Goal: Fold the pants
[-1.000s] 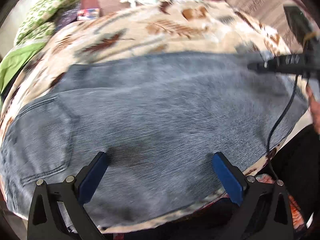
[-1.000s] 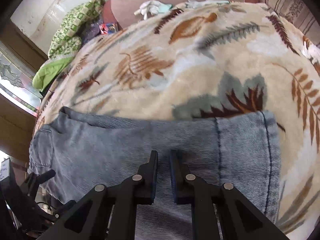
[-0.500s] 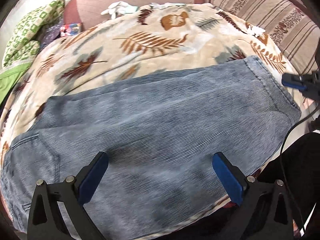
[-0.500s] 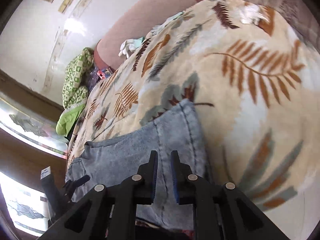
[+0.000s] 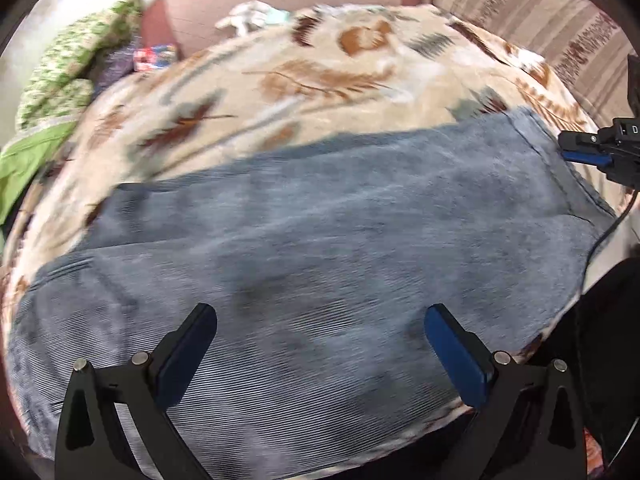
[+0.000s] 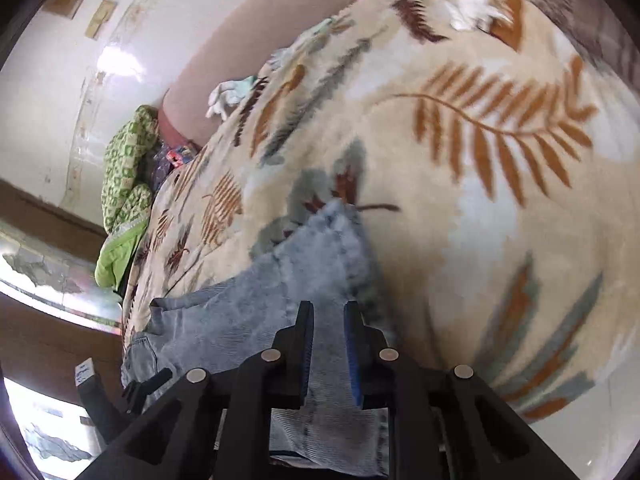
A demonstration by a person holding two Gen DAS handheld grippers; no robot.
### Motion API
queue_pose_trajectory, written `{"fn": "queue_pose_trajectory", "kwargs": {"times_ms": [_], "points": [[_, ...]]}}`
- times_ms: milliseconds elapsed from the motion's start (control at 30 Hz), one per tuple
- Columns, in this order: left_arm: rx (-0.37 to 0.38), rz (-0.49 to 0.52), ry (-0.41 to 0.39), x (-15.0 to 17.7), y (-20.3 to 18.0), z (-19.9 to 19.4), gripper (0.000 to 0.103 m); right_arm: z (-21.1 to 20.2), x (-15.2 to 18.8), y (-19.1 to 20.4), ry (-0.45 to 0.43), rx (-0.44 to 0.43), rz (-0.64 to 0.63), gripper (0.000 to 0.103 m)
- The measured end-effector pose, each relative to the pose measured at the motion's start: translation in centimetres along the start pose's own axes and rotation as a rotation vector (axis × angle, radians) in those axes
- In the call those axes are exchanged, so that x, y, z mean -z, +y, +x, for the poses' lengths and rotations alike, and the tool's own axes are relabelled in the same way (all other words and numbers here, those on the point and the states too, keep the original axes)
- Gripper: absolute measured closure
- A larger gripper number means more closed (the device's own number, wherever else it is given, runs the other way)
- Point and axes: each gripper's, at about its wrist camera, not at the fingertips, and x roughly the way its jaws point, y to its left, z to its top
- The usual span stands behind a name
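Pants (image 5: 320,240) lie flat across the leaf-print blanket (image 5: 320,80) on the bed, already doubled leg over leg by the look of it, waist and pocket end toward the left of the left wrist view, hem end toward the right. Left gripper (image 5: 320,344) hovers over the mid-section with its jaws spread wide, nothing between the pads; likely parked there, ready to pin or pick the near edge for the next fold. Right gripper (image 6: 329,344) sits at the hem end, jaws nearly together with only a narrow slot left; they have opened by a hair within the last second. Denim shows through the slot, but whether the pads actually pinch the hem cannot be told from the right wrist view; the cloth appears to lie below the tips rather than in them. In the left wrist view the same tool pokes in from the right edge beside the hem, apparently just off the fabric. Judgement: this is positioning for the hem-to-waist fold. Risk: a shallow bite on thick double-layer denim may catch one layer only. Green quilted cloth (image 5: 72,64) and other clutter sit at the far end, well apart from the work.
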Motion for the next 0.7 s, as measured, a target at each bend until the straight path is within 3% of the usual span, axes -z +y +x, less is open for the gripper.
{"fn": "queue_pose_trajectory", "kwargs": {"times_ms": [67, 167, 233, 267, 333, 433, 567, 633, 700], "points": [[-0.037, -0.028, -0.001, 0.5, 1.8, 0.1, 0.000, 0.8, -0.1, 1.7, 0.011, -0.007, -0.053, 0.085], [-0.089, -0.113, 0.059, 1.1, 4.8, 1.2, 0.000, 3.1, 0.2, 3.4, 0.078, 0.029, -0.118, 0.085], [-0.017, -0.191, 0.079, 1.2, 6.6, 1.8, 0.000, 4.3, 0.5, 3.9, 0.106, 0.083, -0.149, 0.086], [-0.022, -0.195, 0.076, 1.1, 6.8, 1.7, 0.000, 4.4, 0.6, 4.1, 0.111, 0.085, -0.161, 0.086], [-0.038, -0.170, 0.072, 0.7, 6.0, 1.6, 0.000, 3.9, 0.8, 4.3, 0.102, 0.088, -0.181, 0.086], [0.030, -0.138, 0.039, -0.1, 4.6, 1.0, 0.000, 1.8, 1.9, 3.6, 0.078, 0.063, -0.186, 0.086], [0.107, -0.055, -0.016, -1.7, 1.3, 0.1, 0.000, -2.7, 2.9, 1.5, -0.023, 0.075, -0.153, 0.086], [0.121, -0.002, -0.011, -2.3, -0.8, 0.4, 0.000, -4.5, 2.9, -0.3, -0.047, 0.071, -0.100, 0.082], [0.126, 0.032, 0.003, -2.3, -2.3, 0.8, 0.000, -5.4, 2.6, -2.1, -0.019, 0.052, -0.043, 0.064]]}}
